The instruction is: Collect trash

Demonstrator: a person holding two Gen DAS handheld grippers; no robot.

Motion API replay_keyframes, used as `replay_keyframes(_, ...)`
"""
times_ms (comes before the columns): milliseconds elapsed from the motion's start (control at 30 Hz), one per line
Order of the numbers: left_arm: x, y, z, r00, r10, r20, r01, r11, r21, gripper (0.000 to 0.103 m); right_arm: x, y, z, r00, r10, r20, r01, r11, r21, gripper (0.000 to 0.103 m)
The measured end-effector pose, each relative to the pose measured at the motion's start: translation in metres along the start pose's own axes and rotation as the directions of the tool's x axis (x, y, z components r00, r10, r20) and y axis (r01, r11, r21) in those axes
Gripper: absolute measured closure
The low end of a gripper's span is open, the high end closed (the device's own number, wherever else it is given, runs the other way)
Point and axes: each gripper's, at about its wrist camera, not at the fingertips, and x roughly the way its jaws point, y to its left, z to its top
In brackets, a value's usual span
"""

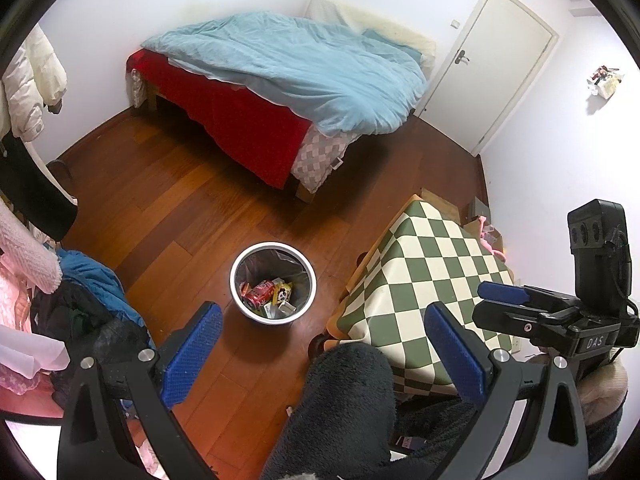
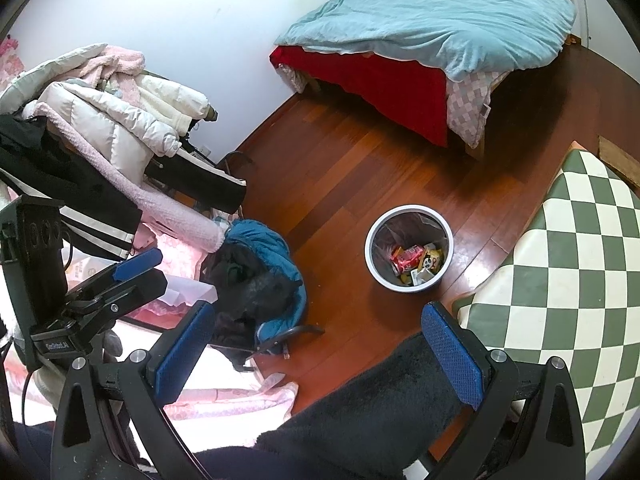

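**Hovering over a bin that already holds the trash**

Hanging above the wooden floor (image 1: 168, 200), both claws stand wide apart and hold nothing. The left claw (image 1: 324, 350) looks down past a dark fuzzy sleeve; the right claw (image 2: 316, 354) does the same, beside the checkered tabletop (image 2: 560, 280).

All the trash that shows lies inside the white bin (image 1: 237, 300), which stands upright on the floor between the tabletop and a heap of clothes (image 2: 256, 280). A red can (image 1: 259, 294), a wrapper with a panda face (image 1: 285, 293) and some paper scraps rest at the bottom of its grey liner. No loose litter shows on the floor or the tabletop from here.

These pieces look light. The can is probably thin-walled and smooth, so a firm squeeze across its middle could dent it or let it slide; the wrapper is soft and crinkly, best pinched at an edge. If the bin itself must be moved, its stiff rim is the likely place to grip.
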Motion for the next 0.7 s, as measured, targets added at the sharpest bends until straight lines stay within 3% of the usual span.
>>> replay_keyframes(700,-0.007,-0.002,0.000,1.000,0.005,0.014,-0.005,1.000,0.001,0.000,0.001,0.013,0.003,1.000,0.010,-0.006,-0.010,1.000,-0.016,0.000)
